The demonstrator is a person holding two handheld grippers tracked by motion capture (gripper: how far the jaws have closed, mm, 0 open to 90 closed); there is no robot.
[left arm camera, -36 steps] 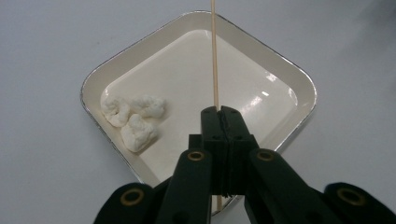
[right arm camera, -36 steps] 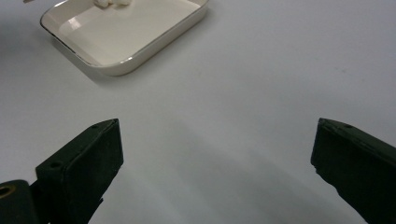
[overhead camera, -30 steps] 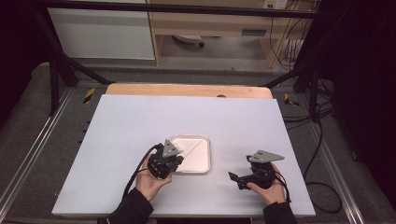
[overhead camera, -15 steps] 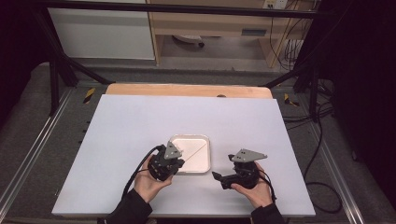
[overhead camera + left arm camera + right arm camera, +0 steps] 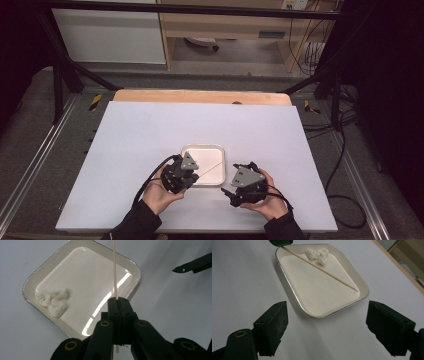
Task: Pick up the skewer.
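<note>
Here the thin wooden skewer (image 5: 114,267) is pinched between the fully closed jaws of the left gripper (image 5: 117,300), its short end poking out behind the pads and its long end reaching out over the white tray (image 5: 130,267). In the right gripper view the skewer (image 5: 319,267) runs slantwise above the tray's floor, from the corner where the left gripper's black tip sits to a point close to the opposite rim. Whether its far tip touches the tray I cannot tell.

Inside the tray (image 5: 287,275), a small clump of white lumps (image 5: 52,300) lies in one corner, just beside the wall. In the right gripper view the lumps (image 5: 318,254) sit right next to the skewer, on the side of it toward the tray's far rim; touching or not is unclear.

The right gripper (image 5: 325,325) is just outside the tray, on the bare white table (image 5: 125,150), facing one of the tray's corners. Its jaws stand wide apart with nothing between them and grip nothing, though they have just been closing a little.

In the high view the tray (image 5: 202,149) lies near the person's edge of the table; the left gripper (image 5: 181,172) is at the tray's near left corner and the right gripper (image 5: 243,184) just to the tray's right, each in a hand.
</note>
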